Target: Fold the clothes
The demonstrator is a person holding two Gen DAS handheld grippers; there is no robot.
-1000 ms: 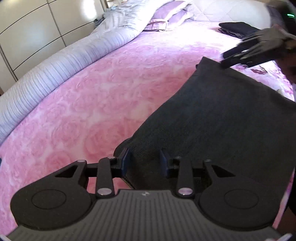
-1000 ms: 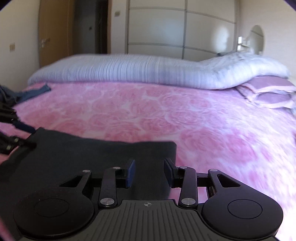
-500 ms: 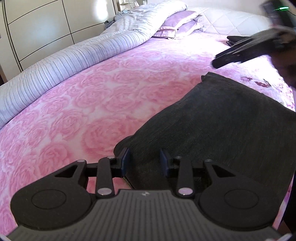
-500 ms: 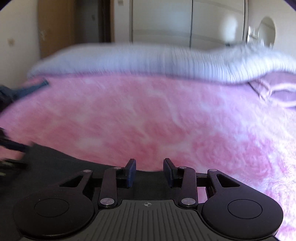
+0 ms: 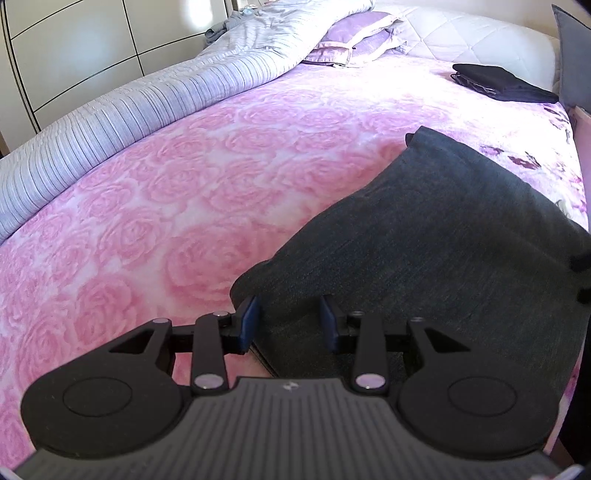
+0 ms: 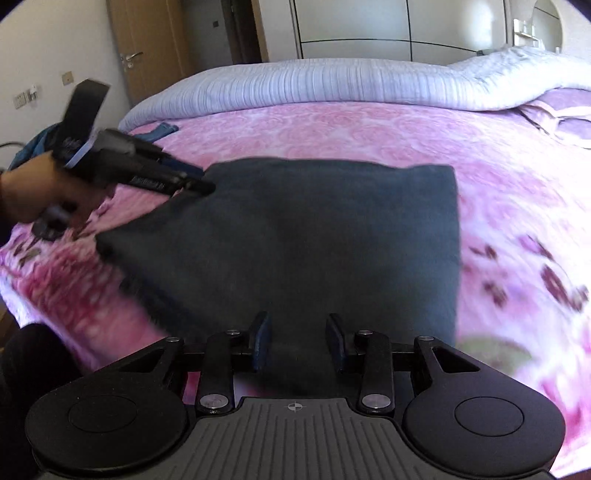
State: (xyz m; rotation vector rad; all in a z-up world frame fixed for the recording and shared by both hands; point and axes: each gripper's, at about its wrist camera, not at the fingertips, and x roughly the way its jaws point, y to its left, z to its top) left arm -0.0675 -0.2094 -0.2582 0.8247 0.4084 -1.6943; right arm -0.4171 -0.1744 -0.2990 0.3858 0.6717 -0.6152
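Dark folded garment (image 6: 295,236) lies along the bed (image 5: 184,206) edge; left gripper (image 5: 288,319) and right gripper (image 6: 297,341), both part-open and empty, straddle opposite ends.

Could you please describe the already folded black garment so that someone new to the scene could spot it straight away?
Start at the bed with the pink rose-patterned cover and look toward its head end, near the white quilted headboard. There lies the folded black garment, small and compact. Unlike the large dark grey garment spread nearby, it is jet black and touched by no gripper.
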